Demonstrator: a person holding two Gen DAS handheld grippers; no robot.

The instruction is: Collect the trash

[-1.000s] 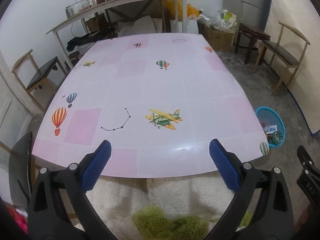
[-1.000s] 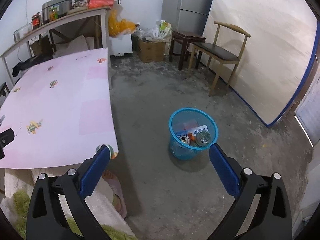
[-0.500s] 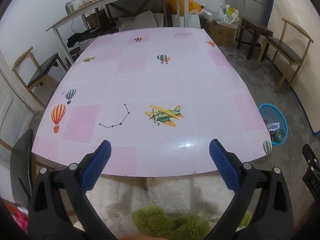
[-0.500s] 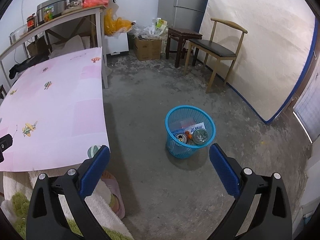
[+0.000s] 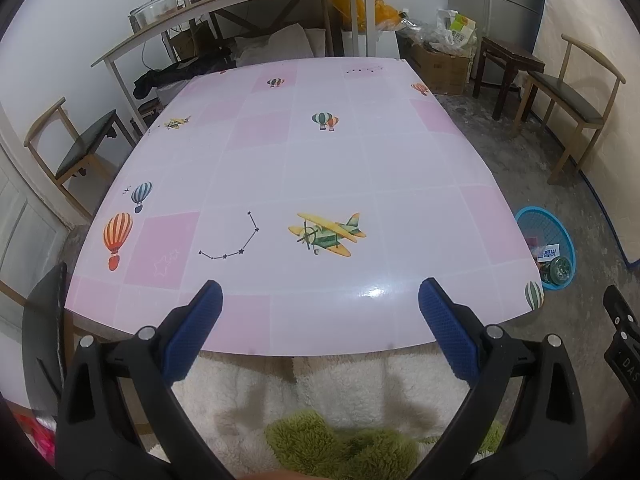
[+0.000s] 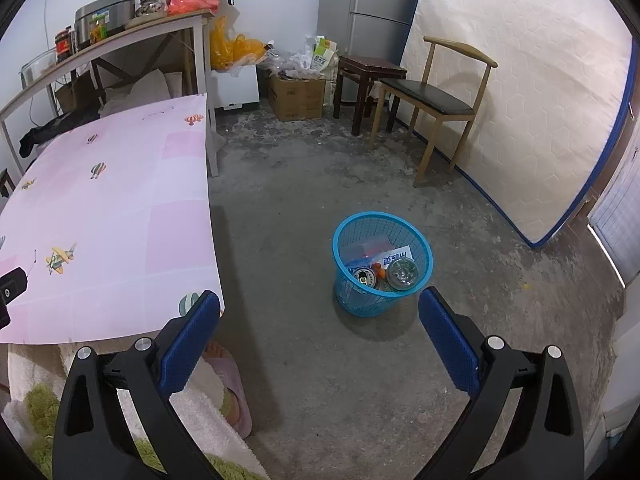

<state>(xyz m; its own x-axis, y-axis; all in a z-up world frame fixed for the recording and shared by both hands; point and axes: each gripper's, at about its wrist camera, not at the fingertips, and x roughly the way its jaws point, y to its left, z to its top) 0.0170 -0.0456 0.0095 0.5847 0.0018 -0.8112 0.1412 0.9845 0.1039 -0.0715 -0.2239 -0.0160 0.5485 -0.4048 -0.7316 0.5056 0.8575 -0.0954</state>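
Both grippers are empty right now, fingers spread wide apart on each. The left gripper [image 5: 320,308] hangs over the near edge of the bench [image 5: 360,168], which has a glossy pink checked cover printed with hot-air balloons, a little yellow-and-green biplane [image 5: 326,234] and a dotted constellation line. Nothing is lying on that cover as far as the left wrist view shows. The right gripper [image 6: 320,316] is off to the side of the bench, out over the bare concrete floor [image 6: 300,184], with its left finger [image 6: 188,338] overlapping the bench corner in the picture and its right finger [image 6: 448,342] just below the bin. The trash is all sitting in the blue mesh wastebasket [image 6: 382,264] on the floor, near the bench's right corner but clear of it: a can end-up, a round clear lid or cup bottom, a small orange bit, some clear plastic and a white packet with blue print. From the left wrist the same basket [image 5: 546,248] peeks out past the bench edge. Below both grippers there's fluffy white and green fabric, and a foot in a pink slipper [image 6: 230,390] under the bench edge. Around the room: a wooden chair [image 6: 432,100] with a dark seat by a mattress leaning on the wall, a dark stool, a cardboard box, and a long shelf table with jars and a red bag.
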